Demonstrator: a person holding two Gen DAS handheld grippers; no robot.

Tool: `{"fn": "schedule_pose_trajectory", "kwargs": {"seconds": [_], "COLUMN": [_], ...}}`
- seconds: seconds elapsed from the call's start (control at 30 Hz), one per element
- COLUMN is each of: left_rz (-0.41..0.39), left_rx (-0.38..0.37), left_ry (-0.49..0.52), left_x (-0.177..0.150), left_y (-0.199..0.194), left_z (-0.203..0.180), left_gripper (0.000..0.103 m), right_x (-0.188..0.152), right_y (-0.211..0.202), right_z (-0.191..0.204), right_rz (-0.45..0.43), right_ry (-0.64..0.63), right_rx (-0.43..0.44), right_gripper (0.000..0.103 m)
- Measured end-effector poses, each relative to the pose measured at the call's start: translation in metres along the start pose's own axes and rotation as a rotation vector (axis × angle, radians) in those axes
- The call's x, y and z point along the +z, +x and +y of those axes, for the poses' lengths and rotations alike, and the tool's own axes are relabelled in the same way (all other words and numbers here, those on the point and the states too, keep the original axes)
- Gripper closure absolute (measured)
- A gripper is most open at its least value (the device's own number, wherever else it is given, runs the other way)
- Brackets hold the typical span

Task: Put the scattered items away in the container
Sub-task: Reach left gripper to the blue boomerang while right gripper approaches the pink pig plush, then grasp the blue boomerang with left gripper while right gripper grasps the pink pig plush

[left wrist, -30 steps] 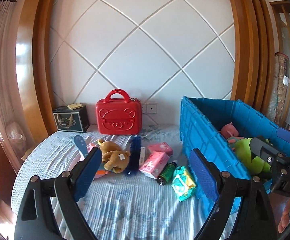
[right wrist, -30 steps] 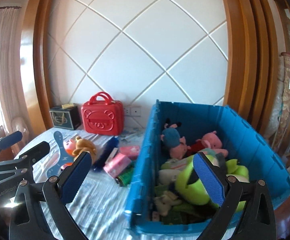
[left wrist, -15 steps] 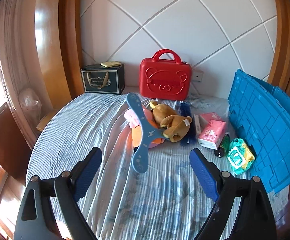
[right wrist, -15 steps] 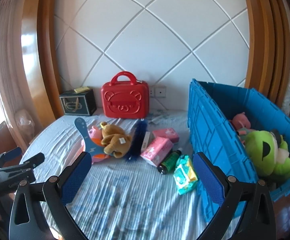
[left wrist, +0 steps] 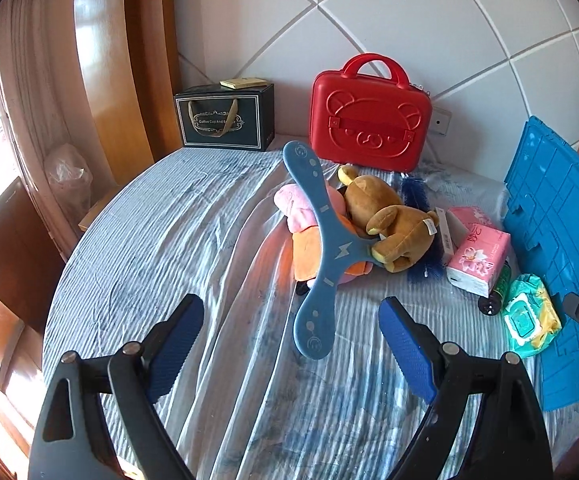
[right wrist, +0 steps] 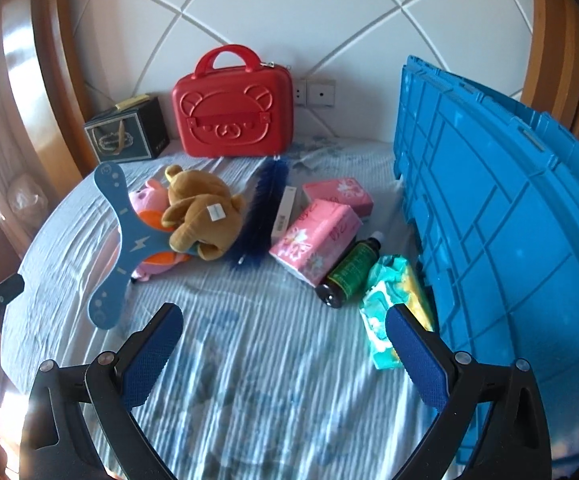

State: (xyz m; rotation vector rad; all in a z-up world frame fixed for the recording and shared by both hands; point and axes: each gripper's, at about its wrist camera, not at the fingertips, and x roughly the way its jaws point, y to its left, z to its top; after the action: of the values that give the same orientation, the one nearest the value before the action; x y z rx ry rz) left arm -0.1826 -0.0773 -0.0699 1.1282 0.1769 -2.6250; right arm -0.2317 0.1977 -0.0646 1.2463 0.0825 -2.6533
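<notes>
A blue boomerang (left wrist: 321, 256) leans over a pink plush (left wrist: 295, 210) and a brown bear plush (left wrist: 385, 224) on the striped cloth. My left gripper (left wrist: 291, 350) stands open just short of the boomerang's near tip, nothing between its pads. In the right wrist view lie a pink tissue pack (right wrist: 315, 236), a dark green bottle (right wrist: 349, 270) and a teal wipes pack (right wrist: 389, 300) beside the blue crate (right wrist: 501, 232). My right gripper (right wrist: 283, 356) hovers open in front of them, holding nothing.
A red bear case (left wrist: 369, 118) and a dark gift box (left wrist: 225, 120) stand against the quilted wall. A blue feather brush (right wrist: 261, 212) and a second pink pack (right wrist: 337, 192) lie mid-table. The round table's edge (left wrist: 61, 280) drops off at left.
Both grippers have swung left and dipped toward the table. The crate's inside has left both views and the scattered items now look closer. Both jaws stay wide.
</notes>
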Motion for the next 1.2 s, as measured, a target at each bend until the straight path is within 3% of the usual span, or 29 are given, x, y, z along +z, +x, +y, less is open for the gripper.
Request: {"fn": "schedule_pose_trajectory", "kwargs": {"seconds": [0.23, 0.5, 0.83, 0.87, 0.97, 1.0, 1.2], "left_rz": [0.083, 0.168, 0.198, 0.199, 0.218, 0.225, 0.168], "left_rx": [0.012, 0.005, 0.096, 0.093, 0.009, -0.035, -0.056], "left_ry": [0.025, 0.128, 0.271, 0.265, 0.182, 0.141, 0.104], "left_x": [0.006, 0.009, -0.002, -0.002, 0.001, 0.003, 0.008], "left_y": [0.056, 0.126, 0.197, 0.201, 0.207, 0.205, 0.169], "left_z": [-0.016, -0.040, -0.069, -0.068, -0.055, -0.047, -0.019], "left_gripper": [0.013, 0.013, 0.013, 0.018, 0.062, 0.067, 0.067], "right_x": [0.010, 0.008, -0.007, -0.009, -0.013, -0.014, -0.005], "right_y": [0.055, 0.096, 0.130, 0.132, 0.137, 0.138, 0.136], "right_z": [-0.003, -0.007, -0.004, -0.003, 0.001, 0.003, 0.024], "right_rz": [0.103, 0.178, 0.251, 0.256, 0.270, 0.273, 0.253], "right_ry": [-0.009, 0.015, 0.067, 0.066, 0.057, 0.049, -0.003], "right_rx": [0.028, -0.012, -0.044, -0.044, -0.048, -0.051, -0.045], "right_gripper": [0.000, 0.000, 0.000, 0.000, 0.000, 0.000, 0.001]}}
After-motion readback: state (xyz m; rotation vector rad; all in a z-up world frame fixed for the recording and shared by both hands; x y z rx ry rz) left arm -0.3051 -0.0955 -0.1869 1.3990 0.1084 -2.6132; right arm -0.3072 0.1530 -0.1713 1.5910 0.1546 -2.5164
